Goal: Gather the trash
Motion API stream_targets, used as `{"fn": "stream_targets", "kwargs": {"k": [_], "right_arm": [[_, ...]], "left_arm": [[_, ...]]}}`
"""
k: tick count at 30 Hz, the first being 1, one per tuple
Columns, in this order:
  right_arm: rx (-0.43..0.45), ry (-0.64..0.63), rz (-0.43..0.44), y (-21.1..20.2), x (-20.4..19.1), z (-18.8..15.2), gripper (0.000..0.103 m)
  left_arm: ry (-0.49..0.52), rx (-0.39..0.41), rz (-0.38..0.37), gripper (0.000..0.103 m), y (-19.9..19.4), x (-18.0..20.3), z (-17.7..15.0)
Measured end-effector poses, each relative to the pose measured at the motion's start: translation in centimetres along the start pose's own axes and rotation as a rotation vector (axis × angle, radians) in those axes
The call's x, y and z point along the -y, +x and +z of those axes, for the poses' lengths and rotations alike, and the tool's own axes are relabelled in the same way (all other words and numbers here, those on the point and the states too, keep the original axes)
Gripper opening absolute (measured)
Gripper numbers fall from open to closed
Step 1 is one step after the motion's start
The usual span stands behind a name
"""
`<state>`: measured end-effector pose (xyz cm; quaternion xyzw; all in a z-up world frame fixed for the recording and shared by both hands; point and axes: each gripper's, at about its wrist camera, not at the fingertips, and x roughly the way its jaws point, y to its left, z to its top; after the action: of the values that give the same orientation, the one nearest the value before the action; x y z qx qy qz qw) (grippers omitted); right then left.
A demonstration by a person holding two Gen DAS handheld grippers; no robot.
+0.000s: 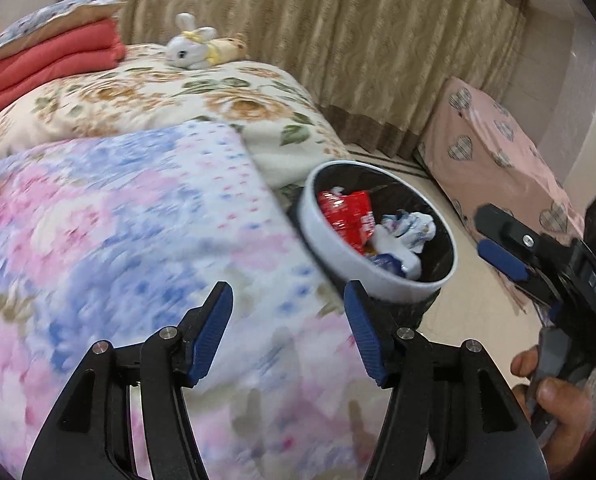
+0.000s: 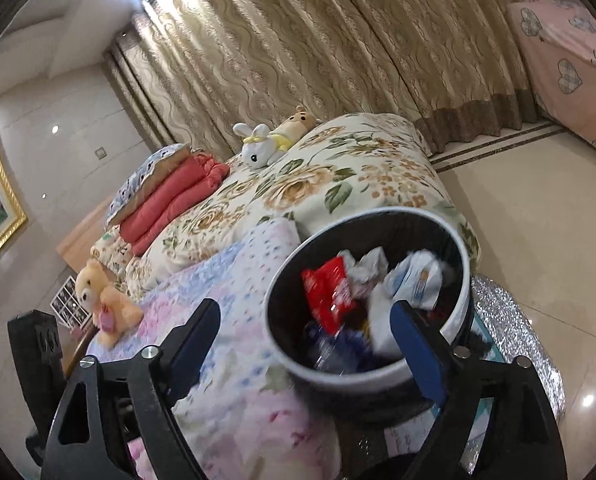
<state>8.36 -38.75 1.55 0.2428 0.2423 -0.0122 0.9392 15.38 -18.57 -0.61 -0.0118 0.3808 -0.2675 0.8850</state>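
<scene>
A round white bin with a black liner [image 1: 382, 276] stands on the floor beside the bed; it also shows in the right wrist view [image 2: 464, 280]. Inside lie a red wrapper [image 1: 348, 214] [image 2: 328, 292], crumpled white paper [image 1: 408, 228] [image 2: 414, 280] and dark blue scraps [image 2: 350, 348]. My left gripper [image 1: 287, 300] is open and empty above the pastel quilt [image 1: 137, 220], just left of the bin. My right gripper [image 2: 304, 320] is open and empty, close over the bin's near rim; it also shows in the left wrist view [image 1: 502, 260], held by a hand.
The bed holds a floral blanket [image 1: 217, 100], folded red bedding [image 1: 53, 60], a white bunny toy [image 1: 189, 44] and a yellow teddy bear [image 2: 101, 300]. A pink heart-print covered box [image 1: 498, 160] stands by the beige curtains [image 2: 298, 40]. A glittery silver mat [image 2: 510, 320] lies under the bin.
</scene>
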Motion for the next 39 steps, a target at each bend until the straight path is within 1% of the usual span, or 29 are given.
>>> {"fn": "stream_targets", "kwargs": {"k": [1, 4, 10, 15, 17, 19, 20, 22, 25, 27, 29, 37, 39], "right_arm": [[0.003, -0.010, 0.000, -0.1, -0.5, -0.3, 0.096], [0.009, -0.060, -0.017, -0.7, -2.2, -1.9, 0.100], [0.014, -0.142, -0.044, -1.5, -4.8, -5.3, 0.101], [0.044, -0.204, -0.053, -2.6, -6.7, -7.0, 0.101], [0.078, -0.242, -0.055, -3.4, -7.8, -7.2, 0.101], [0.112, -0.267, -0.056, -4.1, -8.6, -7.3, 0.103], [0.147, -0.290, -0.061, -4.7, -9.1, -7.3, 0.103], [0.193, -0.318, -0.065, -5.3, -9.7, -7.5, 0.103], [0.247, -0.339, -0.073, -5.8, -10.1, -8.0, 0.103], [0.261, -0.347, -0.079, -5.6, -10.0, -8.3, 0.103], [0.262, -0.350, -0.080, -5.4, -10.1, -8.4, 0.103], [0.256, -0.359, -0.074, -5.1, -10.3, -8.9, 0.103], [0.254, -0.365, -0.074, -5.0, -10.5, -9.0, 0.103]], "left_arm": [[-0.007, 0.011, 0.012, 0.060, -0.7, -0.5, -0.5], [-0.026, 0.047, 0.040, 0.065, -2.5, -1.9, -1.7], [-0.059, 0.132, 0.092, 0.071, -6.4, -4.2, -4.4], [-0.040, 0.223, 0.137, 0.076, -9.5, -4.3, -5.9], [-0.032, 0.271, 0.155, 0.081, -10.9, -4.2, -6.3], [-0.028, 0.329, 0.185, 0.092, -12.4, -4.2, -6.9], [-0.026, 0.353, 0.193, 0.094, -13.0, -4.2, -7.0], [-0.020, 0.406, 0.228, 0.100, -14.3, -4.2, -7.5], [-0.016, 0.458, 0.271, 0.103, -15.4, -4.4, -8.1], [-0.010, 0.478, 0.293, 0.103, -15.7, -4.6, -8.5], [-0.007, 0.481, 0.318, 0.103, -15.6, -4.8, -8.9], [-0.014, 0.473, 0.359, 0.103, -15.3, -5.2, -9.9], [-0.017, 0.473, 0.359, 0.103, -15.4, -5.3, -10.0]]}}
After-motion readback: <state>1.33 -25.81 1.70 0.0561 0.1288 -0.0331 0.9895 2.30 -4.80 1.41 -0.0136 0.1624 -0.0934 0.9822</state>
